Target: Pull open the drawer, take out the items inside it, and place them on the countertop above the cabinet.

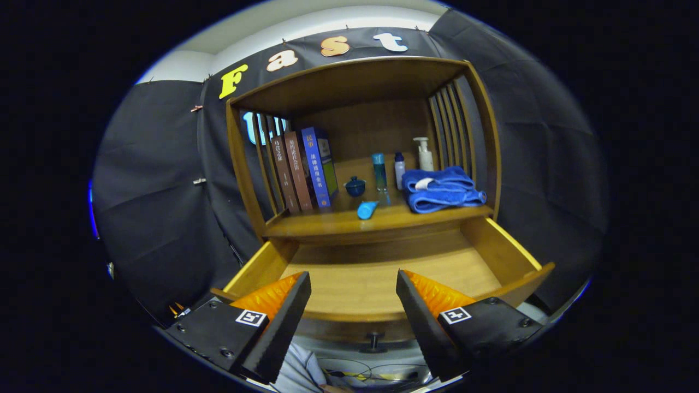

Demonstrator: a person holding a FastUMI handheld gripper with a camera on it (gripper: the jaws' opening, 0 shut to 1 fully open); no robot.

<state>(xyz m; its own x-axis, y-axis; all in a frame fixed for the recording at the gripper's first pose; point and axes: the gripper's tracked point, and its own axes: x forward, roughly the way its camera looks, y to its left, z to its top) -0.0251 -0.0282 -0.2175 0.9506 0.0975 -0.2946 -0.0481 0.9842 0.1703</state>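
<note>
The wooden drawer (494, 248) stands pulled out below the cabinet's countertop (327, 221), and its visible floor is bare. My gripper (354, 284) hovers over the drawer's front part, open, with nothing between its fingers. On the countertop lie a small light-blue tube (367, 209) near the front edge, a folded blue towel (441, 188) at the right, a dark blue lidded pot (355, 186), a tall teal bottle (379, 172), a small white and blue bottle (400, 169) and a white pump bottle (424, 154). The drawer's knob (373, 342) shows below the front panel.
Three books (300, 169) lean at the left of the countertop against slatted side rails. A wooden hood (349, 82) roofs the shelf space. Cables (360, 371) lie on the floor below the drawer.
</note>
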